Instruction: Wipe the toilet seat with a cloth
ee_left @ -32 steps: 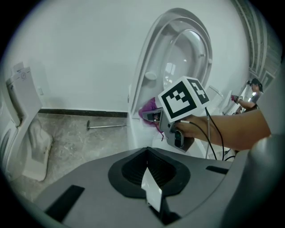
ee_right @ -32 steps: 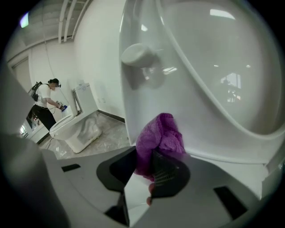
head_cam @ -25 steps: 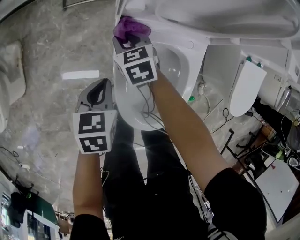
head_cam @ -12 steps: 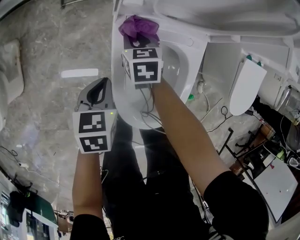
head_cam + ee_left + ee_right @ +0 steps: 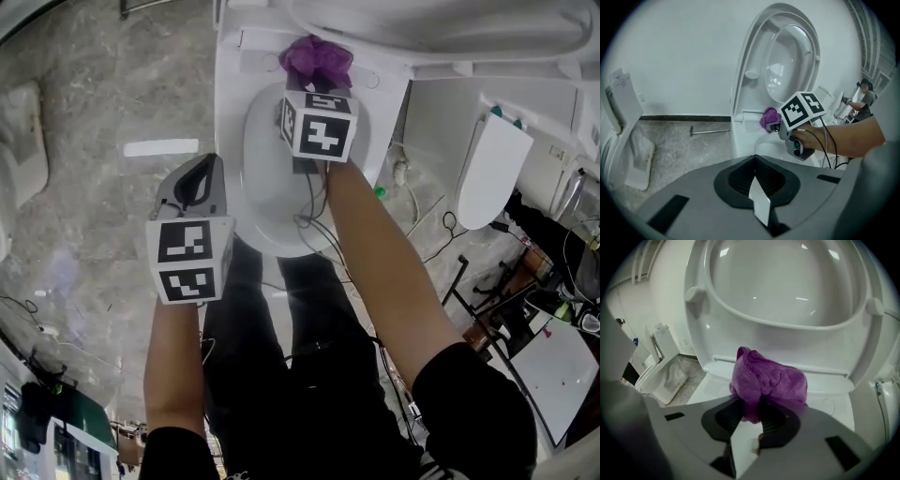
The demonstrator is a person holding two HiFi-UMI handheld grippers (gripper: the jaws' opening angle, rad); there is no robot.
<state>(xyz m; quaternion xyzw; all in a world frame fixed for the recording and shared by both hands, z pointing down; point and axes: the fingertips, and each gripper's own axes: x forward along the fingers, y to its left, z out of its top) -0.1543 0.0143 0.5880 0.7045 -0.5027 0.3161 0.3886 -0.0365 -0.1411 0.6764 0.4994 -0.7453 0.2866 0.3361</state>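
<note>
The white toilet point(image 5: 246, 169) stands with seat and lid raised point(image 5: 862, 338). A bunched purple cloth point(image 5: 317, 58) rests on the flat ledge behind the bowl, just below the hinge. My right gripper point(image 5: 315, 79) is shut on the cloth point(image 5: 768, 378), which bulges out past its jaws point(image 5: 752, 416). The left gripper view shows that cloth point(image 5: 769, 117) and the right gripper point(image 5: 777, 126) at the foot of the raised seat point(image 5: 750, 61). My left gripper point(image 5: 195, 183) hangs shut and empty over the marble floor, left of the bowl point(image 5: 757, 197).
A loose white toilet lid point(image 5: 492, 173) leans at the right among cables and clutter. Another white ceramic fixture point(image 5: 621, 122) stands at the left. A metal bar point(image 5: 710, 130) and a white strip point(image 5: 159, 148) lie on the floor. A person point(image 5: 865, 91) stands far off.
My right gripper has carried the purple cloth rightward along the back ledge, from the bowl's left corner to its middle, rolling a little. The left gripper has stayed put.
</note>
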